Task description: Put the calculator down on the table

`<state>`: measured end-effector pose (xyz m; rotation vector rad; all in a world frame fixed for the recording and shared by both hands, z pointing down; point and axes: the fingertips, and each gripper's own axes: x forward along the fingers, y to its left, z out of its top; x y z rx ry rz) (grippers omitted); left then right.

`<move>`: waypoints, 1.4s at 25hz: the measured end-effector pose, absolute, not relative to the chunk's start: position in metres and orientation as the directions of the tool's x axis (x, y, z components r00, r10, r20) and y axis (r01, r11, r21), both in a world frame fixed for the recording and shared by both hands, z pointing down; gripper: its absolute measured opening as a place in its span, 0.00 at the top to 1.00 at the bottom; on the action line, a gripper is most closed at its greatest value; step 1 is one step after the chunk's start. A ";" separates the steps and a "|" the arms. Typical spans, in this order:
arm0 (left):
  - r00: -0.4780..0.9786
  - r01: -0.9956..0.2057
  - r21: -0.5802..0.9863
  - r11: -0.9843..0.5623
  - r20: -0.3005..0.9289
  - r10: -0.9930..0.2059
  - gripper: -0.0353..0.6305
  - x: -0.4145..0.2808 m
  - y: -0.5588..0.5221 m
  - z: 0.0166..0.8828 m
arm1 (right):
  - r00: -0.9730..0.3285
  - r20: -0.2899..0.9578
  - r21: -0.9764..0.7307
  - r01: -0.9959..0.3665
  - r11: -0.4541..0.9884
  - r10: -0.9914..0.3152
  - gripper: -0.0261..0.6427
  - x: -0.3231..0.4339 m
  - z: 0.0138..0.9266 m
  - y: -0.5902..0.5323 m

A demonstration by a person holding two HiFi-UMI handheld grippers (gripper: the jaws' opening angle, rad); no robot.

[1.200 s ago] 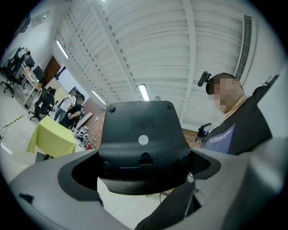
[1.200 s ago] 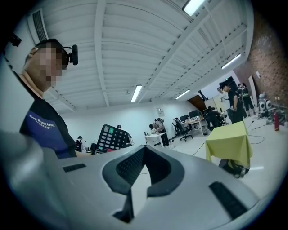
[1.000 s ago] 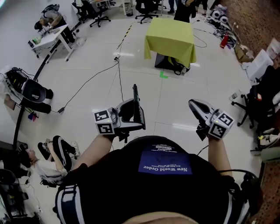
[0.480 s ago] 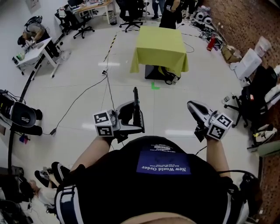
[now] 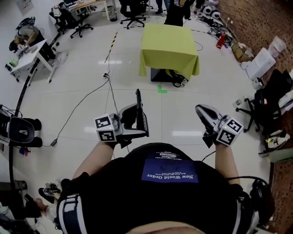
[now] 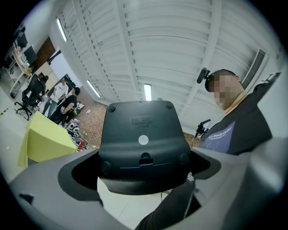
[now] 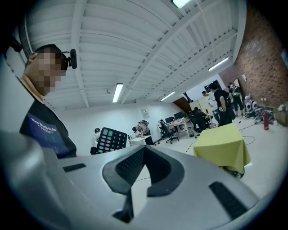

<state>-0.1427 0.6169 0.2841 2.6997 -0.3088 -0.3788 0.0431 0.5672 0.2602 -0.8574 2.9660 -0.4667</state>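
A black calculator [image 5: 139,112] stands on edge in my left gripper [image 5: 132,119], which is shut on it at waist height. The left gripper view shows the calculator's dark back [image 6: 141,143] filling the space between the jaws. My right gripper [image 5: 204,114] is shut with nothing in it, off to the right; its view catches the calculator's keypad [image 7: 111,139] to the left. The table with a yellow-green cloth [image 5: 169,43] stands several steps ahead across the floor, and also shows as the cloth-covered table [image 7: 222,146] in the right gripper view.
Cables [image 5: 107,87] trail over the white tile floor. Office chairs [image 5: 132,9] and desks [image 5: 27,52] stand at the far left and back. More chairs and gear [image 5: 272,103] line the right side by a brick wall. A green tape mark [image 5: 161,89] lies before the table.
The table has come nearer and more centred as the person walks forward. Both grippers keep their pose, the left still holding the calculator.
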 end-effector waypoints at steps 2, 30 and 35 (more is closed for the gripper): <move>0.938 -0.177 0.415 -0.892 -0.203 -0.281 0.06 -0.134 0.594 0.289 | -0.854 0.057 -0.293 -0.509 0.809 -0.517 0.98 0.052 0.263 0.543; 0.923 -0.213 0.409 -0.887 -0.212 -0.320 0.06 -0.064 0.274 0.268 | -0.901 0.063 -0.237 -0.432 0.870 -0.430 0.98 0.096 0.244 0.210; 0.948 -0.160 0.375 -0.913 -0.200 -0.249 0.06 -0.105 0.208 0.260 | -0.865 0.049 -0.223 -0.497 0.839 -0.499 0.98 0.065 0.233 0.156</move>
